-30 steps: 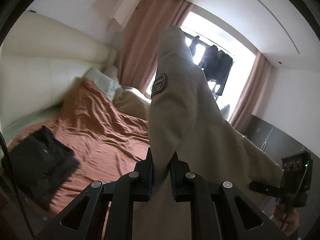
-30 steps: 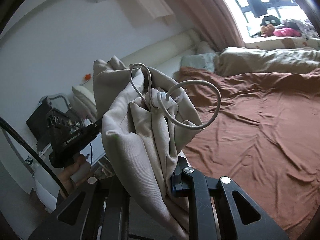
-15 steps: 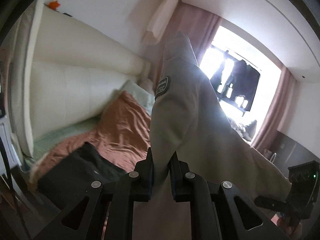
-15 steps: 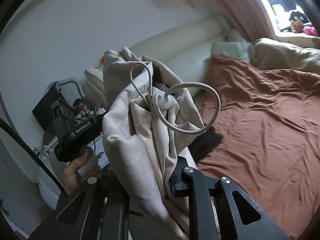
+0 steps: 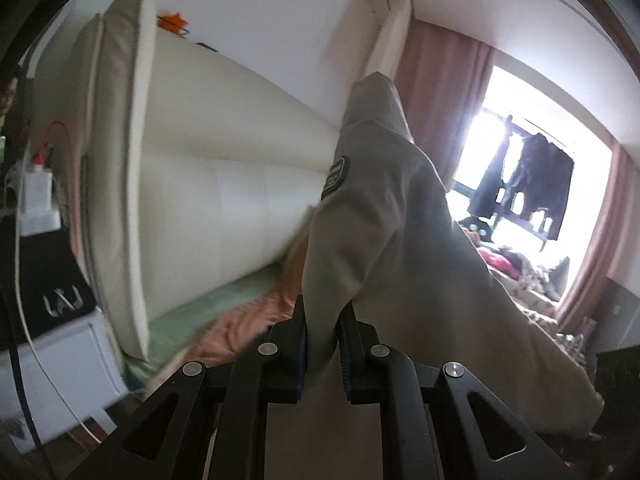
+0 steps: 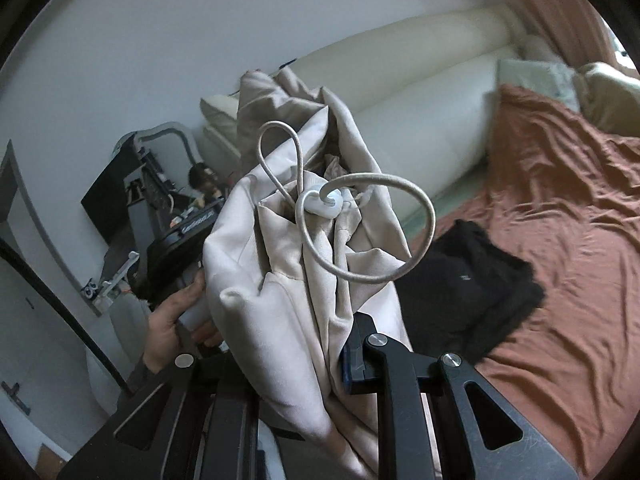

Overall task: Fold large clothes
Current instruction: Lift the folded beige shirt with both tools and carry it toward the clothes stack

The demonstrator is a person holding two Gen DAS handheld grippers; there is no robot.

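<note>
A large beige jacket [image 5: 384, 232] with a dark sleeve patch [image 5: 337, 176] hangs in the air between both grippers. My left gripper [image 5: 323, 332] is shut on a fold of its sleeve, which rises above the fingers. In the right wrist view my right gripper [image 6: 316, 340] is shut on a bunched part of the same beige jacket [image 6: 288, 264], where a looped drawcord with a white toggle [image 6: 324, 204] sticks out. The jacket hides the right gripper's left finger. A hand [image 6: 172, 320] holds the other gripper's handle at the left.
A bed with a rust-brown sheet [image 6: 560, 200] and a cream padded headboard [image 5: 224, 184] lies ahead. A folded black garment [image 6: 468, 288] rests on the sheet. A white nightstand with cables [image 5: 48, 312] stands at the left. Dark clothes [image 5: 532, 176] hang at the bright window.
Both views have swung left toward the headboard and nightstand while the jacket stays gripped. The black garment has come into the right wrist view and left the left wrist view.
</note>
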